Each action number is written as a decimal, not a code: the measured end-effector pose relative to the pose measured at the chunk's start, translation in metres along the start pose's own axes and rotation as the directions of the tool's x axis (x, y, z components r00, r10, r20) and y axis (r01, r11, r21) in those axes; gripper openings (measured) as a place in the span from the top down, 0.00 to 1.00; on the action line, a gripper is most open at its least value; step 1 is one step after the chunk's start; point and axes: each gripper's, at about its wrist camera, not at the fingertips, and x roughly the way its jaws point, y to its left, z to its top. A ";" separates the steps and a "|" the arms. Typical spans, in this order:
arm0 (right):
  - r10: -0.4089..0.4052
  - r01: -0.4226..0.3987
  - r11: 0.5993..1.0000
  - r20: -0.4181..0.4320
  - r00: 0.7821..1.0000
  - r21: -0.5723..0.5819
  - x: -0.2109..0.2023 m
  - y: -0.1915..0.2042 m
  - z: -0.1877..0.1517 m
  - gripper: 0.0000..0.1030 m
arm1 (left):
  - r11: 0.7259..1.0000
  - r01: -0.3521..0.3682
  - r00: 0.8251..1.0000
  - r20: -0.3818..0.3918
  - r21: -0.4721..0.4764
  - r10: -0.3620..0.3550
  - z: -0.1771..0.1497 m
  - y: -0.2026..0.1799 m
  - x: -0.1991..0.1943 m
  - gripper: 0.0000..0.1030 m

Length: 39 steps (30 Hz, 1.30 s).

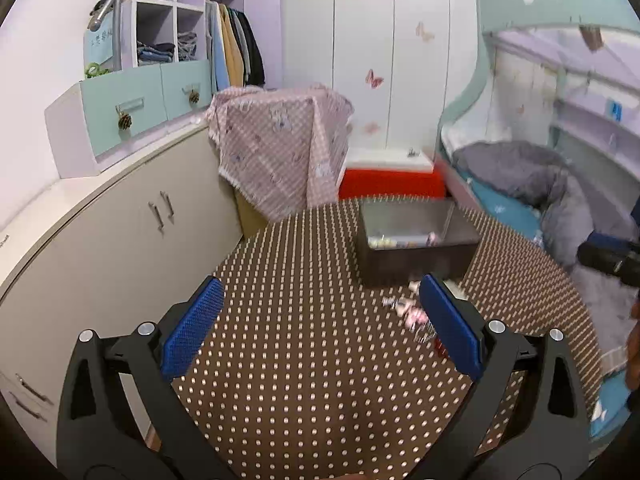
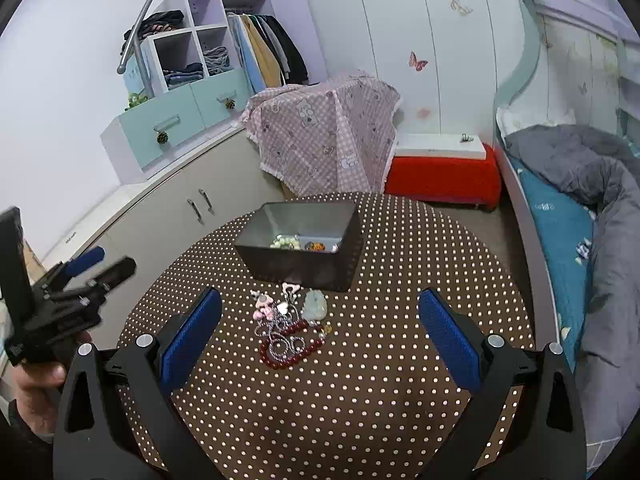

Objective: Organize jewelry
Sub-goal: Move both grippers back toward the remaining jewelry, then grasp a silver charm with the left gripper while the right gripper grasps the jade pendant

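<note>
Step in hand: part of the jewelry is already lying inside the dark rectangular open-topped box [image 2: 300, 246]; a small heap is waiting on the round desk covered in brown cloth with pale dots [image 2: 360, 400], so the sorting appears to be partway through.
Task's thing: the heap, made up of a dark red bead bracelet [image 2: 289, 350], a pale green stone pendant [image 2: 315, 304], pink charm pieces [image 2: 264, 307] and silvery chain pieces [image 2: 285, 342], is sitting just near of the box's front wall, at the desk's middle.
Right gripper [image 2: 320, 334]: hovering above the heap, blue-padded jaws standing wide apart and holding nothing.
Left gripper [image 1: 322, 320]: hanging over bare cloth to the left of the heap, jaws likewise spread and empty; its right pad is hiding part of the heap in its own view.
Next move, as judged: lowering the right jaws around one piece, probably the bracelet, which is tangled with the chain, so a clean single pick is calling for care.
Edges: the box is standing toward the far edge of the desk; its rim must be cleared before a drop.
Open room: the near half of the desk is offering free space; a bed with grey bedding [image 2: 592, 184] is lying to the right, well apart.
</note>
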 end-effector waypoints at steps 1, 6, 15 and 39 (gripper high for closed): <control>0.001 -0.001 1.000 0.000 1.000 0.010 -0.001 -0.004 -0.002 0.08 | 1.000 0.005 1.000 -0.012 0.008 -0.005 -0.003 0.000 0.003 0.06; -0.038 0.039 0.997 -0.008 0.999 0.073 -0.003 -0.016 -0.019 0.08 | 0.997 0.049 0.997 -0.066 0.060 -0.045 -0.009 -0.002 0.027 0.06; -0.087 0.095 0.985 -0.064 0.994 0.142 0.006 -0.021 -0.039 0.08 | 0.980 0.147 0.976 -0.183 0.137 -0.121 -0.017 -0.023 0.088 0.06; -0.078 0.086 0.995 -0.178 0.981 0.039 0.078 -0.015 -0.022 0.08 | 0.969 0.227 0.929 -0.319 0.098 -0.186 -0.020 -0.038 0.143 0.54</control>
